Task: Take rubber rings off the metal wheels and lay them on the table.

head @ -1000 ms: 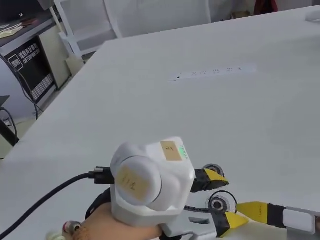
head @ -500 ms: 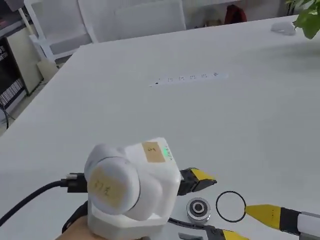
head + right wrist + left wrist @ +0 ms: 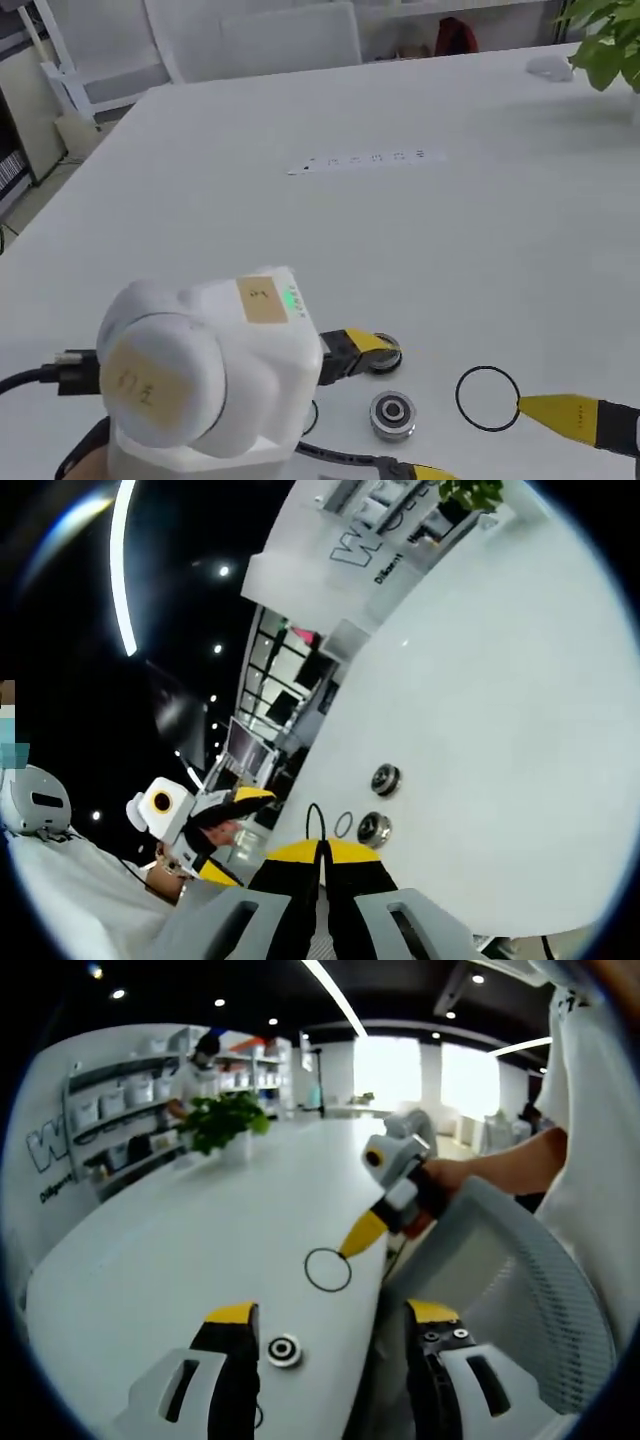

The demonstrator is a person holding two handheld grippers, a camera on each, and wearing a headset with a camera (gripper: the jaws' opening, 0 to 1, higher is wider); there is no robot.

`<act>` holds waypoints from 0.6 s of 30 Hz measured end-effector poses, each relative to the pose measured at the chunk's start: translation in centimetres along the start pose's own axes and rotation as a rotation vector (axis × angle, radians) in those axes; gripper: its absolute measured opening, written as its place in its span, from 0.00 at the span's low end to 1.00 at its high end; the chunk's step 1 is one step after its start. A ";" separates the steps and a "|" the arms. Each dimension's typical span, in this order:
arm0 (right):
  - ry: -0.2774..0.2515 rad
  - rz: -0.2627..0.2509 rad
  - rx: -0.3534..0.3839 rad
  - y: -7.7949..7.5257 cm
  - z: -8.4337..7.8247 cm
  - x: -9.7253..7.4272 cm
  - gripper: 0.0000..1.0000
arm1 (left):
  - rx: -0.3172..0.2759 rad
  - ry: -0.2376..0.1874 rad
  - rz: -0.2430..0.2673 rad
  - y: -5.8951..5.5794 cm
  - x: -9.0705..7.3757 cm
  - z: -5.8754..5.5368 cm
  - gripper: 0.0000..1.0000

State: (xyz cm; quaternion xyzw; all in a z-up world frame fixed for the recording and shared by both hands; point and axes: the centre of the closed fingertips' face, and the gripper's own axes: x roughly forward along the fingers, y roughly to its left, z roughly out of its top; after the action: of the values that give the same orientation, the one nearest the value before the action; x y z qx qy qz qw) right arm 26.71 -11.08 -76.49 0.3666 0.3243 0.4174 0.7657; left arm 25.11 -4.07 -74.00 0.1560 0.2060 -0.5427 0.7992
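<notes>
Two metal wheels lie on the white table: a far wheel and a near wheel. My right gripper is shut on a thin black rubber ring, holding it right of the near wheel and apart from it. My left gripper is open, its yellow-tipped jaws on either side of the near wheel. A second ring lies on the table by the left gripper.
The white table stretches far ahead with a printed strip across its middle. A green plant stands at the far right corner. White chairs line the far edge. The table's left edge runs diagonally.
The ring sat around the near wheel a second ago. It has come off in the right gripper and moved to the right, away from the wheel. The head camera has also shifted.
</notes>
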 end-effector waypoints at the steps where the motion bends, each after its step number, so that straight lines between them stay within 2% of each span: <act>1: 0.003 -0.009 -0.007 0.0 0.0 0.0 0.00 | -0.004 0.002 0.012 0.3 -0.4 -0.2 0.60; 4: 0.010 -0.040 -0.035 -0.1 0.1 0.0 0.00 | -0.031 -0.012 0.071 1.7 -2.3 -0.9 0.61; 9: 0.023 -0.086 -0.086 0.3 0.4 0.2 0.00 | -0.053 -0.011 0.134 3.4 -5.4 -2.2 0.61; 18: 0.065 -0.125 -0.201 2.0 0.9 1.2 0.00 | -0.066 -0.013 0.227 5.7 -9.9 -4.3 0.61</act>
State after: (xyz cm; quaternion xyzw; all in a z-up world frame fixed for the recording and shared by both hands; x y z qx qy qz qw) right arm 27.18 -9.49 -74.61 0.2533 0.3275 0.4109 0.8123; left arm 26.48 7.94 -72.66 0.1483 0.1996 -0.4426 0.8615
